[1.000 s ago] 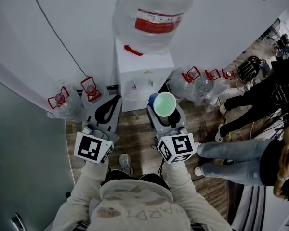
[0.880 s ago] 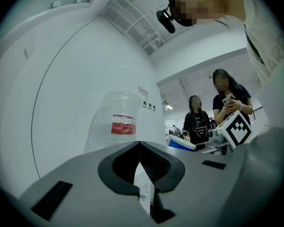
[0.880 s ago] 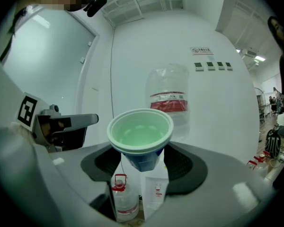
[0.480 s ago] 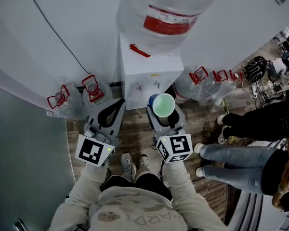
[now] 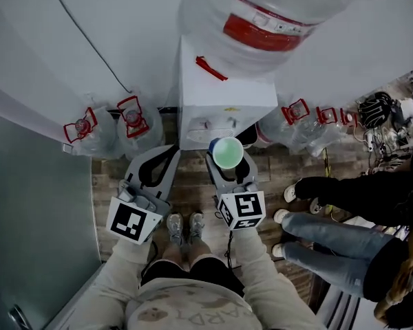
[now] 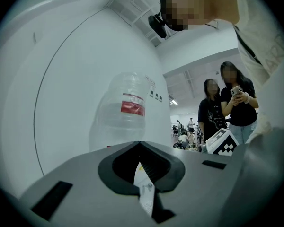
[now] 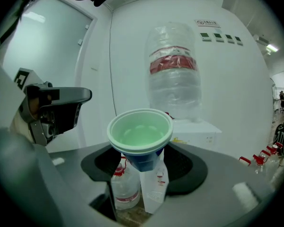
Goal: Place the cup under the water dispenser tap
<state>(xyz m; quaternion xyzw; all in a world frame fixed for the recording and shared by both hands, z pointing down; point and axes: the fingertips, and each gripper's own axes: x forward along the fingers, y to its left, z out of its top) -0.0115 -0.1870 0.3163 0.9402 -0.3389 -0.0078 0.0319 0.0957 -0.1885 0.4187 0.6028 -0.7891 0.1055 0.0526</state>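
I'm mid-carry: my right gripper (image 5: pixel 228 168) is clenched round the green-lined blue plastic cup (image 5: pixel 228 152), upright, just short of the white water dispenser (image 5: pixel 224 105). Next I judge it needs easing forward under the tap (image 5: pixel 208 124). The right gripper points nearly level; my left gripper (image 5: pixel 171 148) hangs alongside, clenched on nothing.

Mint-green cup (image 7: pixel 139 129), blue outside; white water dispenser (image 5: pixel 217 108); clear bottle (image 5: pixel 261 12), red label; brown wood-grain floor (image 5: pixel 193 184)
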